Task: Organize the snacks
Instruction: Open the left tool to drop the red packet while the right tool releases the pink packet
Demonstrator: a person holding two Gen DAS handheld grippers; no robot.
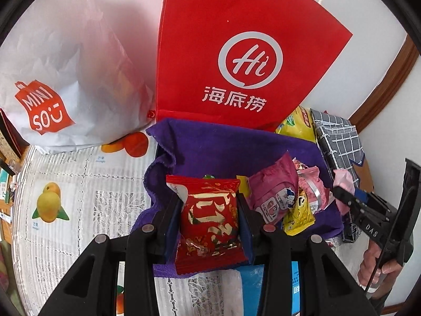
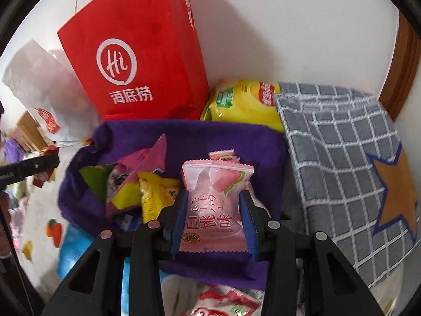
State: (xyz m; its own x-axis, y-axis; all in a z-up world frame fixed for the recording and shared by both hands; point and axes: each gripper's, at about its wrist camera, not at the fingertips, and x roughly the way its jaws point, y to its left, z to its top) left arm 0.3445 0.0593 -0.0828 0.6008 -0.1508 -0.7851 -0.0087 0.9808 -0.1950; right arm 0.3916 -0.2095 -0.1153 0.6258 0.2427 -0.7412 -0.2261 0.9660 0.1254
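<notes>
My left gripper (image 1: 210,205) is shut on a red snack packet with gold lettering (image 1: 210,221), held over the near-left part of a purple cloth-lined bin (image 1: 226,142). My right gripper (image 2: 213,210) is shut on a pink peach-flavour packet (image 2: 213,205), held over the same purple bin (image 2: 223,139). Inside the bin lie a magenta packet (image 1: 273,192), a yellow packet (image 1: 300,216) and other small snacks (image 2: 147,184). The right gripper also shows at the right edge of the left wrist view (image 1: 350,197), its pink packet partly visible.
A red "Hi" paper bag (image 1: 236,52) and a white Miniso bag (image 1: 58,79) stand behind the bin against the wall. A yellow chip bag (image 2: 244,102) and a grey grid-patterned box (image 2: 342,144) sit to the right. A fruit-print tablecloth (image 1: 79,189) covers the table; a blue item (image 2: 71,247) lies near.
</notes>
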